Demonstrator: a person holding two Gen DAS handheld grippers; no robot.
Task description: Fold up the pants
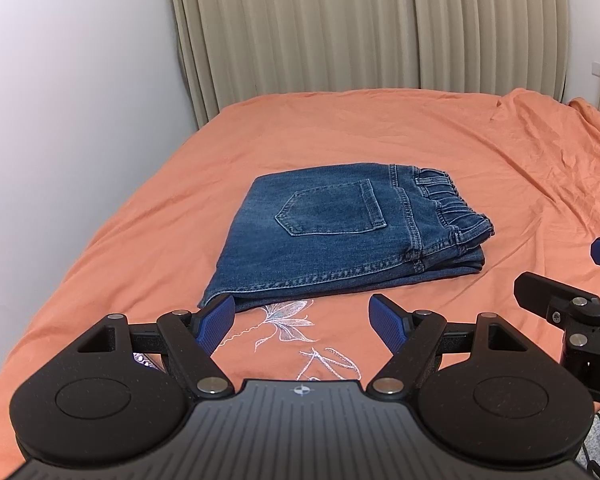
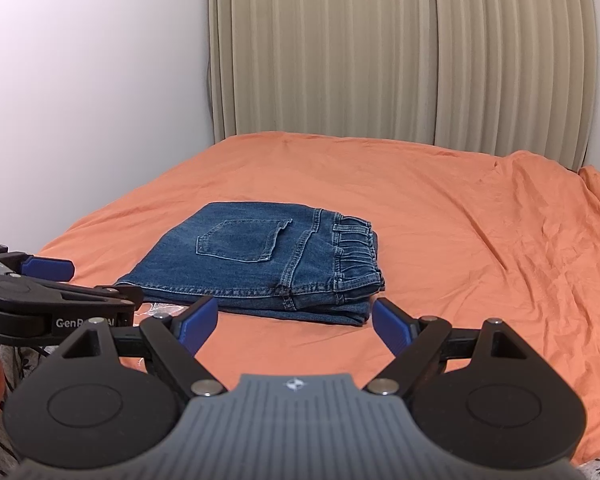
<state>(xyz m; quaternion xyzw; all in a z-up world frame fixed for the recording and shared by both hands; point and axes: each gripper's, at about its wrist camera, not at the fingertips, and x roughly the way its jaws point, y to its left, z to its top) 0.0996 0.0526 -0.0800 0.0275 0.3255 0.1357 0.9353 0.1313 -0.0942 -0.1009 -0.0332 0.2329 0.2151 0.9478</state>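
A pair of blue denim pants (image 1: 340, 236) lies folded into a compact stack on the orange bed sheet (image 1: 360, 132), back pocket up, elastic waistband to the right. It also shows in the right wrist view (image 2: 260, 264). My left gripper (image 1: 302, 320) is open and empty, just short of the stack's near edge. My right gripper (image 2: 294, 320) is open and empty, close in front of the stack. Each gripper shows at the edge of the other's view: the right one (image 1: 568, 280) and the left one (image 2: 88, 284).
The bed is covered by the orange sheet (image 2: 460, 220), wrinkled at the right. A white wall (image 1: 60, 100) runs along the left side. Beige curtains (image 2: 380, 60) hang behind the bed. White embroidery (image 1: 292, 324) marks the sheet near my left gripper.
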